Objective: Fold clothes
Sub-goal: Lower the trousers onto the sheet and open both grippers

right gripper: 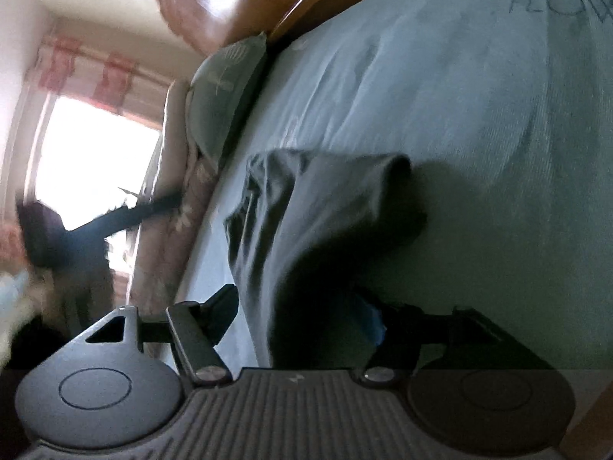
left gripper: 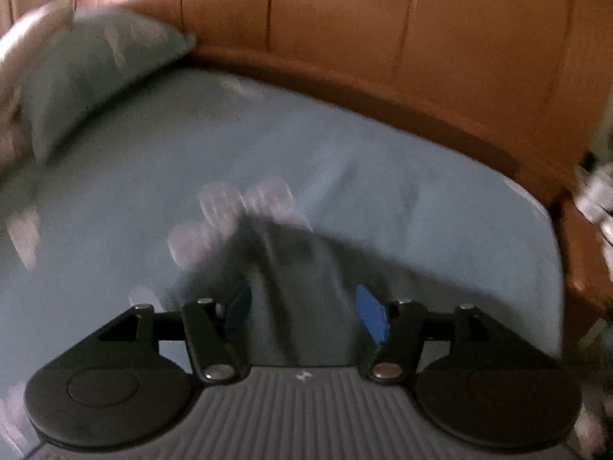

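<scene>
Surface: blue-grey bedsheet (left gripper: 440, 207) over a bed, brown padded headboard (left gripper: 421, 50) beyond it, both views motion-blurred.
Left gripper (left gripper: 302, 316): jaws spread apart, blue pad (left gripper: 371, 318) showing on its right finger; dark grey garment (left gripper: 295, 268) runs up between the fingers, pads look clear of the cloth, contact hard to confirm through blur.
Right gripper (right gripper: 302, 316): jaws apart too, tilted sideways so the bed runs up the frame; same dark garment (right gripper: 306, 222) lies bunched just ahead and between the fingers, no pinch visible.
Garment place: on the sheet, directly in front of both grippers, one end raised in a fold.
Writing: faint dark letters on the sheet far ahead-right of the right gripper, reads roughly "FLOW" (right gripper: 559, 4), cut off at the edge.
Pose: left gripper aimed steeply down at the bed.
Far: teal pillow (left gripper: 95, 73) ahead-left by the headboard; bright window (right gripper: 95, 165) far left of the right gripper.
</scene>
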`<act>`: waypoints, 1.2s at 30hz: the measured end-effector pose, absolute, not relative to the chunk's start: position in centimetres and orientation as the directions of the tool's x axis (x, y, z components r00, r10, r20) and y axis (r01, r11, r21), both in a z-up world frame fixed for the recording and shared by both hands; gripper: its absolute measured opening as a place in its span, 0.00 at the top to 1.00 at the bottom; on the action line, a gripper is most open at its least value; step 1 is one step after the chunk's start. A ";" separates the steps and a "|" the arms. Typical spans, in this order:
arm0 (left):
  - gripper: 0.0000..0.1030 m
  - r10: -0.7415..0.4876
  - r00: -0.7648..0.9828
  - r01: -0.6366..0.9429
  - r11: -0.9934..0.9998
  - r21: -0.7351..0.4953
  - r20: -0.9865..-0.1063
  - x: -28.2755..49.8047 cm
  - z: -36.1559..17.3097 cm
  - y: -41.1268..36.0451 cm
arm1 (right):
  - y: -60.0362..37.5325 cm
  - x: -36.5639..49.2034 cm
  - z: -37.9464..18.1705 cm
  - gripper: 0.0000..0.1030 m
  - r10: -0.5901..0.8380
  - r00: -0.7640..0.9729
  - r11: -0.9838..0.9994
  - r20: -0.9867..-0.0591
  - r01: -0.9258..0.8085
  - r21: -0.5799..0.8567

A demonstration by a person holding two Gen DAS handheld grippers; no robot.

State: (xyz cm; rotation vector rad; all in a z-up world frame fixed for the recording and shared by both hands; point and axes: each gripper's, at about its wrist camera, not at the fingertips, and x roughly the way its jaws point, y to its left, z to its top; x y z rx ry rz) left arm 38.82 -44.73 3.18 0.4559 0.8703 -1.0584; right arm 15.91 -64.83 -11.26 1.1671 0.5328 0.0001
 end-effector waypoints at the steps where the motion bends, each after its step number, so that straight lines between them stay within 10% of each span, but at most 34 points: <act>1: 0.39 -0.560 0.192 0.892 0.442 -0.095 -0.806 38.1 2.2 -43.2 | -65.2 16.1 -11.5 0.30 0.266 0.879 0.391 -0.396 0.277 0.878; 11: 0.39 -0.512 0.137 0.780 0.584 -0.226 -0.848 32.5 -4.9 -30.3 | -66.8 18.4 -10.9 0.35 0.164 0.894 0.438 -0.418 0.313 0.842; 13: 0.39 -0.521 0.148 0.743 0.619 -0.253 -0.840 32.2 -5.0 -28.4 | -66.7 19.0 -9.9 0.66 0.121 0.876 0.554 -0.466 0.330 0.764; 15: 0.37 -0.533 0.156 0.723 0.636 -0.272 -0.832 32.0 -4.9 -27.4 | -66.0 19.7 -8.7 0.75 0.070 0.859 0.678 -0.507 0.332 0.656; 19: 0.36 -0.542 0.158 0.713 0.641 -0.284 -0.826 31.9 -5.1 -26.5 | -64.6 20.1 -8.2 0.70 -0.003 0.820 0.789 -0.572 0.353 0.502; 25: 0.35 -0.583 0.153 0.696 0.637 -0.333 -0.798 31.4 -5.2 -25.4 | -65.0 17.1 -11.4 0.47 0.167 0.859 0.502 -0.483 0.348 0.792; 36: 0.35 -0.638 0.143 0.668 0.627 -0.402 -0.757 30.5 -6.0 -23.5 | -56.6 19.3 -11.0 0.50 0.275 0.789 0.608 -0.549 0.299 0.735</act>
